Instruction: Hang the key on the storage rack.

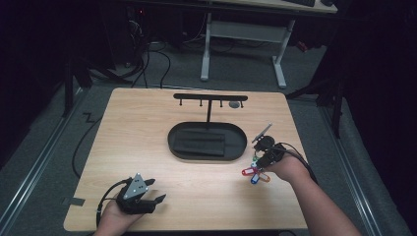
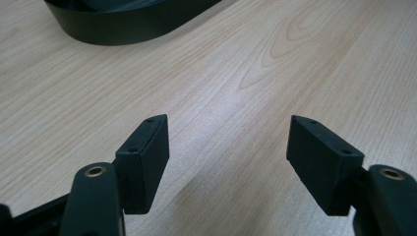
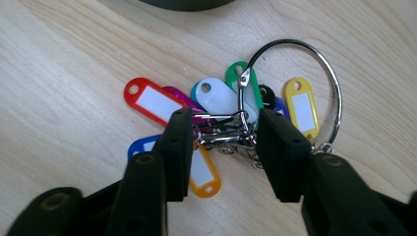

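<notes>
A bunch of coloured key tags (image 1: 254,173) on a large wire ring (image 3: 330,78) lies on the wooden table at the right. Red (image 3: 150,101), white, green, yellow, blue and orange tags fan out from a cluster of small metal rings (image 3: 223,132). My right gripper (image 3: 223,130) is down over that cluster, one pad on each side of the small rings and close to them; I see no pressing grip. It reaches in from the right (image 1: 259,162). My left gripper (image 1: 156,190) rests near the front left edge, open with bare wood between its jaws (image 2: 228,147).
A black oval tray (image 1: 172,140) sits mid-table, with a dark block inside and a T-shaped black hook stand (image 1: 210,97) rising behind it. Its rim (image 2: 123,29) lies ahead of my left gripper. Cables trail off both grippers. A desk frame stands on the floor beyond.
</notes>
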A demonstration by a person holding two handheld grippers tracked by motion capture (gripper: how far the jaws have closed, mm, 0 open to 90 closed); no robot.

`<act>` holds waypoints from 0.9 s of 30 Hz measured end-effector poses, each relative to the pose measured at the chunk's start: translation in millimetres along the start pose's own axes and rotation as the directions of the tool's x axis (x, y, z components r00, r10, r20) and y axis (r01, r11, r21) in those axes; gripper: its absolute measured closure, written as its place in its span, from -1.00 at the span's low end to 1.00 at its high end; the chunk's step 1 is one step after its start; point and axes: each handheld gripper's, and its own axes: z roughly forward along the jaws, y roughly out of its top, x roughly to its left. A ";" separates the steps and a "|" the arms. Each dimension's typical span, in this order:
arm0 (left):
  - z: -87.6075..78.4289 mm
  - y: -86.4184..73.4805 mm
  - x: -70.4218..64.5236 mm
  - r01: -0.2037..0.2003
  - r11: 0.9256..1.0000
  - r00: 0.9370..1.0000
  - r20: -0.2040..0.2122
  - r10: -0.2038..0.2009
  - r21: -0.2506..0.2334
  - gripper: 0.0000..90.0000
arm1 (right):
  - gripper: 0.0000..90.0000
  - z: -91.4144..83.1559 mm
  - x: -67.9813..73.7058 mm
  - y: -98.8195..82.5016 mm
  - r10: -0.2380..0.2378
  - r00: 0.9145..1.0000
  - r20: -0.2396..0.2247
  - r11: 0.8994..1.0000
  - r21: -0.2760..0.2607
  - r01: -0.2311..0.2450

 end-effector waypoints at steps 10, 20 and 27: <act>0.6 -1.0 -2.4 -0.024 1.000 1.000 0.005 0.024 -0.001 -0.25 | 0.58 22.0 -10.4 22.7 0.004 1.000 -0.008 0.997 0.081 -0.004; -1.8 -1.5 -1.4 -0.022 1.000 1.000 0.008 0.022 0.002 -0.24 | 0.58 37.5 -17.0 30.0 0.032 0.999 -0.042 0.993 0.116 -0.027; -2.5 -1.7 -1.5 -0.024 1.000 1.000 0.006 0.024 0.000 -0.24 | 0.89 37.1 -13.3 31.5 -0.003 1.000 -0.031 0.992 0.123 0.007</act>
